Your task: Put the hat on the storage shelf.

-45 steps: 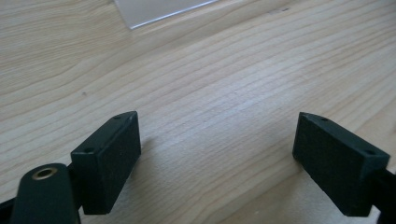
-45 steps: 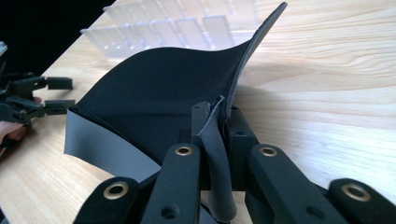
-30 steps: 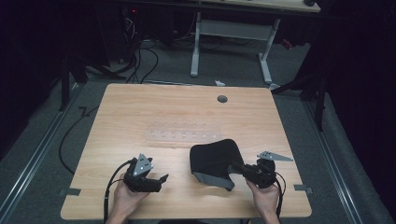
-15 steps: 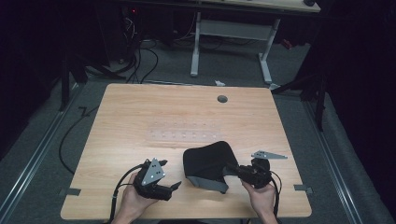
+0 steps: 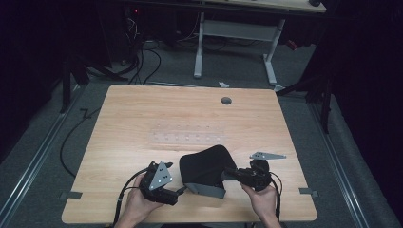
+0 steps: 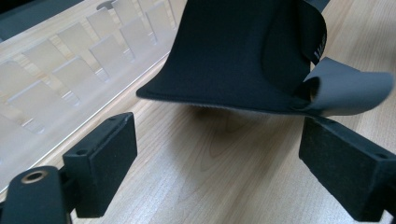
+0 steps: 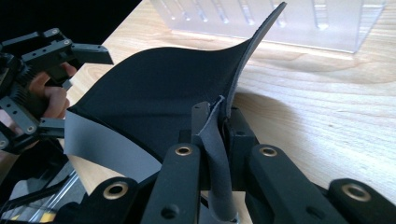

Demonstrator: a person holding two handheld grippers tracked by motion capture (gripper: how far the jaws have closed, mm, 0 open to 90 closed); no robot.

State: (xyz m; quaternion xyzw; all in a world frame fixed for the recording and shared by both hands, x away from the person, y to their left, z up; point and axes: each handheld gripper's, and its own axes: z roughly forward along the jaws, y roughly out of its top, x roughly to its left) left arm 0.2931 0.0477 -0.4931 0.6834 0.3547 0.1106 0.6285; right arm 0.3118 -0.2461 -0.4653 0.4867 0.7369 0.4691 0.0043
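The right gripper [image 5: 234,174] is pinching the black pad's [image 5: 205,166] three-o'clock edge; the left gripper [image 5: 179,194], fingers spread, is hovering at seven o'clock.

The counter [image 5: 142,123] is pale, smooth wood grain. The black pad [image 6: 233,51] looks matt, rubbery foam, grey beneath. A clear glossy plastic rack [image 7: 280,18] sits mid-counter.

Dim, grainy surroundings; table [image 5: 142,123] brightly lit from above, soft shadows, sharp close-ups.
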